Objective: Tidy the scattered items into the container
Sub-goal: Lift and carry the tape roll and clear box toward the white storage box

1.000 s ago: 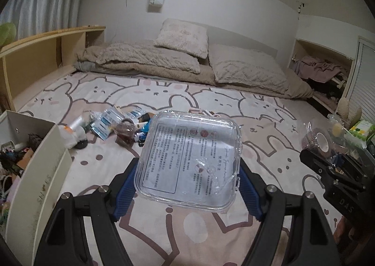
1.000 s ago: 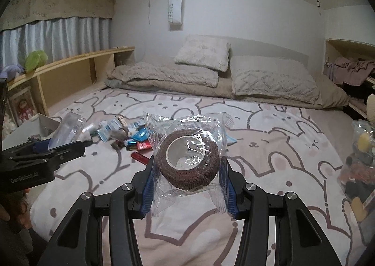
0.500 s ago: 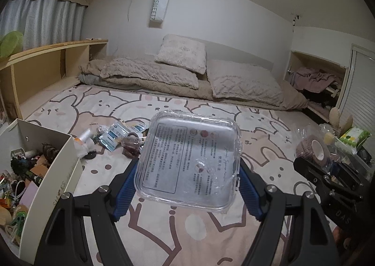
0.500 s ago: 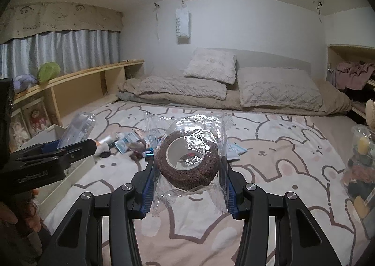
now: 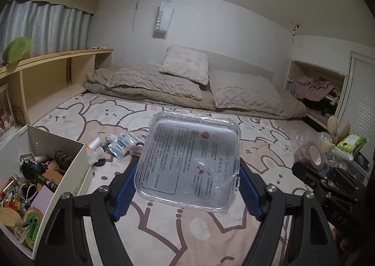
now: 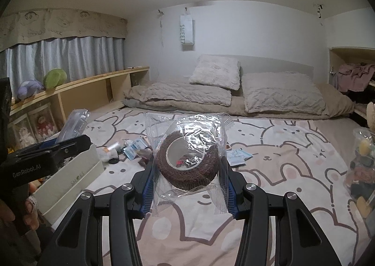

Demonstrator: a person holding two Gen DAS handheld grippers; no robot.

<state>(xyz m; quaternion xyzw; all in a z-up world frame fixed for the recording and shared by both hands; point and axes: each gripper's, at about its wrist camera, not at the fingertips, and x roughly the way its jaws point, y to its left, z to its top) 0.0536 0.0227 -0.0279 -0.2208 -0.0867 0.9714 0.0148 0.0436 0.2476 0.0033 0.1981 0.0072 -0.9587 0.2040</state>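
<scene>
My left gripper (image 5: 187, 172) is shut on a clear square plastic case (image 5: 189, 160) with a printed label, held above the bed. My right gripper (image 6: 188, 177) is shut on a brown bandage roll in a clear wrapper (image 6: 188, 163); this roll also shows at the right of the left wrist view (image 5: 309, 154). The white box (image 5: 77, 172) stands at the lower left, holding several small items; it also shows in the right wrist view (image 6: 75, 179). A pile of scattered packets and a small bottle (image 5: 117, 145) lies on the sheet beyond the box, and it shows in the right wrist view (image 6: 126, 147).
The bed has a bunny-print sheet (image 6: 281, 160), with pillows (image 5: 185, 68) and a folded blanket at the far end. A wooden shelf (image 6: 93, 88) runs along the left. Clutter and a green pack (image 5: 349, 143) sit at the right edge.
Both grippers have risen and pulled back with their items still held. The white box has come further into the left wrist view, with its contents now showing.
</scene>
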